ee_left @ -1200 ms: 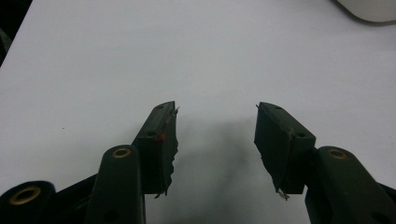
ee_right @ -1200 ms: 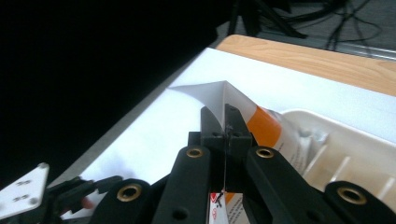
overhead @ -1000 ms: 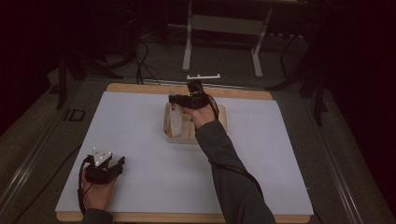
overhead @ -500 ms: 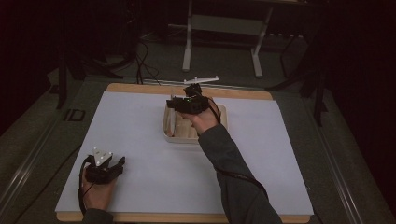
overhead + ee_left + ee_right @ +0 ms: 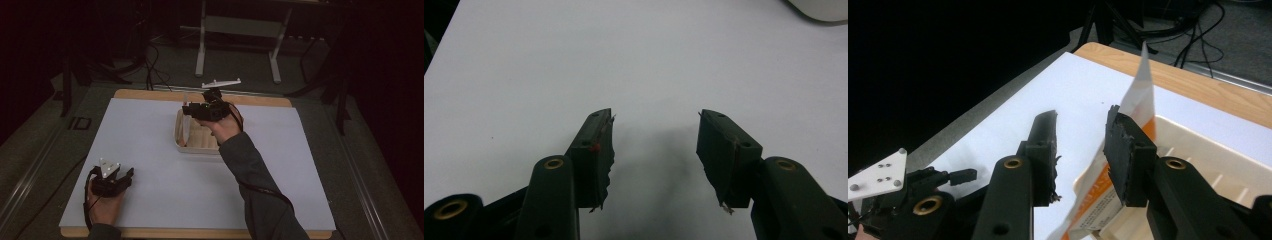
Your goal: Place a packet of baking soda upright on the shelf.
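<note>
a thin glossy white-and-orange packet is leant upright in a ribbed cream plastic tray. right gripper is held level over it, jaws just opened, parted; left gripper is rested on the white mat, jaws apart, empty.

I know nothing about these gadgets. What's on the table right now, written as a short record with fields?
surface: white sheet on a wooden table
tray: cream tray, mid-table toward the far edge
packet: white-and-orange packet, standing up from the tray, between the right gripper's jaws
right gripper: above the tray, jaws just been opening; grip on the packet unclear
left gripper: open, nothing between its jaws, near corner
</note>
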`<act>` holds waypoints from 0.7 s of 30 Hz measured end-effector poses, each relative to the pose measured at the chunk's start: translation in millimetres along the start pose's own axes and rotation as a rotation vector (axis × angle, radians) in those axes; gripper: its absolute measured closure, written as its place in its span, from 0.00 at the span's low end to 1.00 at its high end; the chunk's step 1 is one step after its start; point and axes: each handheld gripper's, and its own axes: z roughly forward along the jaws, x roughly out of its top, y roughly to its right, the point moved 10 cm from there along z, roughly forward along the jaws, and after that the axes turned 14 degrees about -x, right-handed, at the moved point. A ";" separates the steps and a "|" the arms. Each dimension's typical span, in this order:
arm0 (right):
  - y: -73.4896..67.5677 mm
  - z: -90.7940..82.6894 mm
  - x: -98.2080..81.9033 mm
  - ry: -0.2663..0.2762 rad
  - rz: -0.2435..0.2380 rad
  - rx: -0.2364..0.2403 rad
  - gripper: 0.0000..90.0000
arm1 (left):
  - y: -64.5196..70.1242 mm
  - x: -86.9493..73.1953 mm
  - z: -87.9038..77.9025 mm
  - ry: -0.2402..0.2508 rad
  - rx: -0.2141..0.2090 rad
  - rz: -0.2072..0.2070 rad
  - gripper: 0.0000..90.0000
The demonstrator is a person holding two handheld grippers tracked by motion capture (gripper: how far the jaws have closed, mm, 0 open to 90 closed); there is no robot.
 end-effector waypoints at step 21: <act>30.7 -38.9 -13.7 0.000 -0.070 -0.094 0.87 | 0.1 0.0 -0.2 0.004 0.003 -0.002 0.54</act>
